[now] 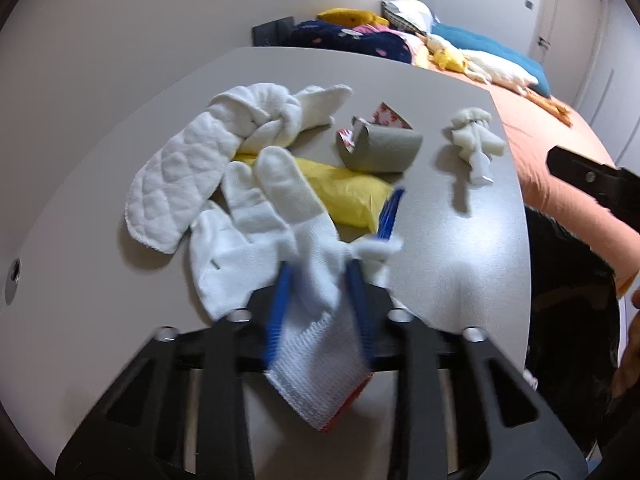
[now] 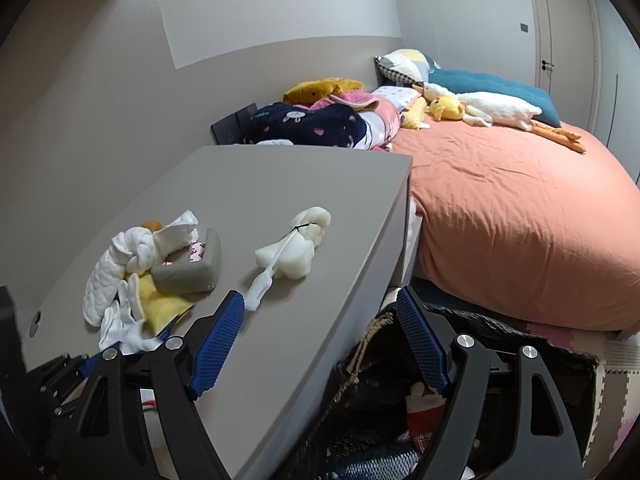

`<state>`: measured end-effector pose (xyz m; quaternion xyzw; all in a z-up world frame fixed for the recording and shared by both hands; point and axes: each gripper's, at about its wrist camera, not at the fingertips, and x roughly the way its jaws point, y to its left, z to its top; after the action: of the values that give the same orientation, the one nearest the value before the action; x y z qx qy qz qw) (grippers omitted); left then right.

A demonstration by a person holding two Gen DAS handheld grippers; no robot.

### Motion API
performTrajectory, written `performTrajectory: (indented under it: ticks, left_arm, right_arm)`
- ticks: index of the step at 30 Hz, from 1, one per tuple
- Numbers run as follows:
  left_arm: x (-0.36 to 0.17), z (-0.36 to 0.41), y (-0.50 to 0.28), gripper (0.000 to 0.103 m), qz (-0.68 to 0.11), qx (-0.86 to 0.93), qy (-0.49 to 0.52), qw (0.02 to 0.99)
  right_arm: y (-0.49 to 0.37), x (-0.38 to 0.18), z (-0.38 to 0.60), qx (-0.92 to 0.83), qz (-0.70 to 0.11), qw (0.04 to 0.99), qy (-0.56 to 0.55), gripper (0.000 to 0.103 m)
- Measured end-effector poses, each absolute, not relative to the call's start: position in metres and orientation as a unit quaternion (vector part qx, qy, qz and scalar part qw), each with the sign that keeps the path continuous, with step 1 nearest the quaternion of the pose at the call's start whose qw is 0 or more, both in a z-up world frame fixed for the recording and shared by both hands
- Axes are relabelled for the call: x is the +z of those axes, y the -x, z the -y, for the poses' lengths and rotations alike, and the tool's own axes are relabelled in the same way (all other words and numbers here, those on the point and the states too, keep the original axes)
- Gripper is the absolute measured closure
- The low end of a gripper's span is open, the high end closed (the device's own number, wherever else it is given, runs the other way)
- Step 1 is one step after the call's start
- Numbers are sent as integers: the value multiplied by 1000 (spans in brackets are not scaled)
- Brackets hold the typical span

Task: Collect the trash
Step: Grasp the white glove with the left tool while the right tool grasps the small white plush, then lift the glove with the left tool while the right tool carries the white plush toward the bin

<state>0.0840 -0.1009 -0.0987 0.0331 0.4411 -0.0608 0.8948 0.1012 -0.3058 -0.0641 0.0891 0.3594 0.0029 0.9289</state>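
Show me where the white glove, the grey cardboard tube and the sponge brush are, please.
white glove (image 1: 256,216): left wrist view, on its two upturned fingers.
grey cardboard tube (image 1: 380,152): left wrist view, on its curved grey side.
sponge brush (image 2: 294,254): right wrist view, on its white foam head.

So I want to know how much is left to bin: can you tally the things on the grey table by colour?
White: 3 (glove, knotted cloth, sponge brush)
Yellow: 1 (bag)
Grey: 1 (foam piece)
Total: 5

The knit cotton glove (image 1: 256,240) looks soft and ribbed at its cuff; the quilted white cloth (image 1: 172,184) is padded; the grey desk (image 1: 460,264) is smooth with a slight sheen.
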Motion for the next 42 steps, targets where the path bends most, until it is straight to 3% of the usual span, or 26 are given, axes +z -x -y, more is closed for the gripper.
performTrajectory:
  ticks: [5,18,25,30,31,34,42]
  left_arm:
    - [-97,85,-84,92,-430,-45,7,901]
    - [-72,49,-70,92,-329,20,74,941]
    - [-71,37,-70,92,-327,15,104,939]
    - [-69,37,-68,92,-323,6,107,940]
    - [-69,36,-68,92,-323,4,110,940]
    - [-67,33,-66,92,-318,2,120,940]
    - [-55,23,-54,92,-291,5,135,947]
  right_arm:
    - [-126,-74,302,6,-374,923,-92,24]
    - [-174,-93,287,2,-397,914,-82,24]
    - [-191,-99,280,-4,-407,910,-77,26]
    - [-195,-101,272,8,-416,907,-64,54]
    - [-195,-101,271,13,-417,907,-64,64]
    - [-194,-97,268,23,-414,908,-56,75]
    - [-171,-78,272,28,-392,918,-52,79]
